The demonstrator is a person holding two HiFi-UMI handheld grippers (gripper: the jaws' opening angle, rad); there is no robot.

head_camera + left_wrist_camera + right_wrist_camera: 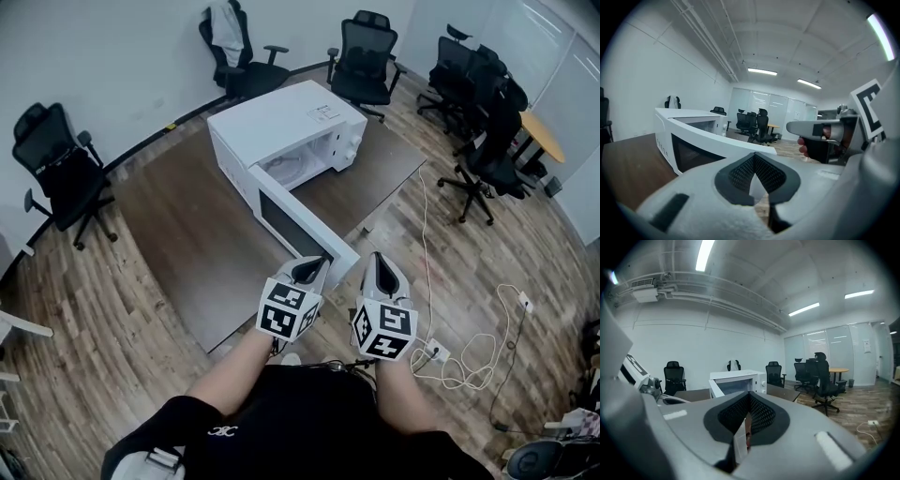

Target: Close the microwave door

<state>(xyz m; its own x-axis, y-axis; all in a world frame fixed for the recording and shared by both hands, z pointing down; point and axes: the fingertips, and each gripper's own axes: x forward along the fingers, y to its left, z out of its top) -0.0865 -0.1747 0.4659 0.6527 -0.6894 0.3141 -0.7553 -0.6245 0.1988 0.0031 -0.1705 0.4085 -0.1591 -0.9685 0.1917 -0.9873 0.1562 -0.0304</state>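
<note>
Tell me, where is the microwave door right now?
In the head view the microwave door stands wide open mid-picture, reaching from the white microwave across the brown table toward the left gripper.

The left forearm point(228, 372) and right forearm point(401, 392), bare below black short sleeves point(164, 422), reached forward side by side. The left gripper point(309, 271) and the right gripper point(382, 272) lay close together, nearly parallel, pointing ahead and slightly downward. Each gripper's jaws were pressed together with nothing between them. Fingers point(804, 147) of the right hand wrapped its gripper's handle.
</note>
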